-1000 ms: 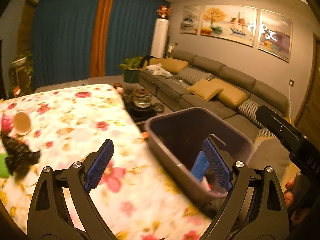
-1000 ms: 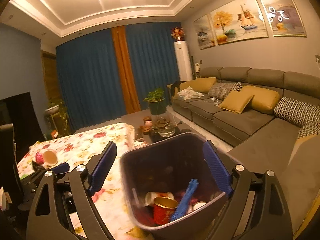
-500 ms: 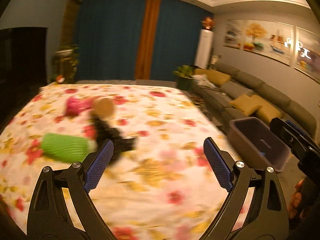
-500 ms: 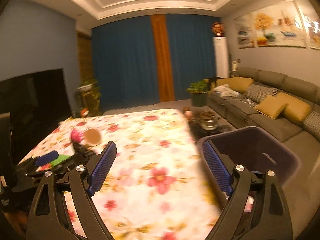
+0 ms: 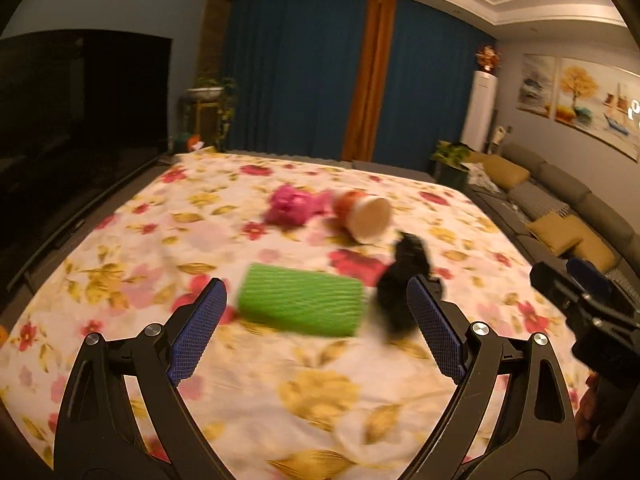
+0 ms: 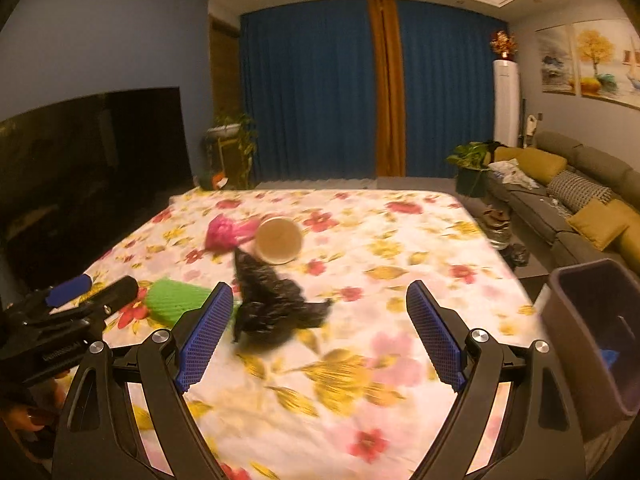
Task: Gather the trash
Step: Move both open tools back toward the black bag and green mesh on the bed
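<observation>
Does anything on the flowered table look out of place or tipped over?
Yes. A paper cup lies on its side on the floral tablecloth, beside a crumpled pink bag, a crumpled black bag and a green foam sleeve.

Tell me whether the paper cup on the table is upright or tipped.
Tipped: the paper cup lies on its side on the floral tablecloth, its round mouth facing the right wrist camera.

I hold my left hand-held gripper (image 5: pixel 316 328) and my right hand-held gripper (image 6: pixel 320 330) side by side, both with fingers spread wide and gripping nothing.
</observation>
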Available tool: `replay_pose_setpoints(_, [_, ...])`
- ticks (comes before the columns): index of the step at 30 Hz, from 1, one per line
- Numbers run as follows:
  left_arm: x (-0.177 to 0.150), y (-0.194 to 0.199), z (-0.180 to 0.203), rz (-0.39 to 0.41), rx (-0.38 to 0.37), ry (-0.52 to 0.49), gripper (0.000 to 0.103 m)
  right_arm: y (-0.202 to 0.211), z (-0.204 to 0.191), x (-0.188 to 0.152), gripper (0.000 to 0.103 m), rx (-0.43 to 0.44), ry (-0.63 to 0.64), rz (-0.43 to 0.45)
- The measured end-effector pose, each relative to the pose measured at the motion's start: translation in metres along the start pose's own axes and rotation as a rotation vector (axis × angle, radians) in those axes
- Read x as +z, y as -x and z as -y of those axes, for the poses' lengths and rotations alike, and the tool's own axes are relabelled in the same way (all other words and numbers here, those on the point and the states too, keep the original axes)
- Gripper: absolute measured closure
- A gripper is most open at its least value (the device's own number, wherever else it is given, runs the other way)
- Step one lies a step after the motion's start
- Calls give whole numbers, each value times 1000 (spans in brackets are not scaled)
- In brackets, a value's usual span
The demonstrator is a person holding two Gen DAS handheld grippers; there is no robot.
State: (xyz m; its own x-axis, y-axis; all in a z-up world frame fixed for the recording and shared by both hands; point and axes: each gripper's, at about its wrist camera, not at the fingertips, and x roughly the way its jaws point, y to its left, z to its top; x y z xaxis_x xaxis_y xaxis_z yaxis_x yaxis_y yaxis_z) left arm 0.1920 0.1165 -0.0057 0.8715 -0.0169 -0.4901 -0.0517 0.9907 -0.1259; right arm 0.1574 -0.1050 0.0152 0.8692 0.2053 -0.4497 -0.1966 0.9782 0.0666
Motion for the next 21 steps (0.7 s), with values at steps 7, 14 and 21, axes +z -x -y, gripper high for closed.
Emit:
replay_pose_setpoints(7, [5, -17, -32, -9, 48, 39, 13, -53, -37, 1, 17, 22, 35, -60])
replay_pose_setpoints(14, [10, -37, -42, -37, 54, 46, 13, -96, -47, -1, 28, 19, 28, -123])
replay_pose_setpoints(21, [10, -53, -43, -66, 53, 47, 13, -124, -49, -7, 59, 23, 45, -197])
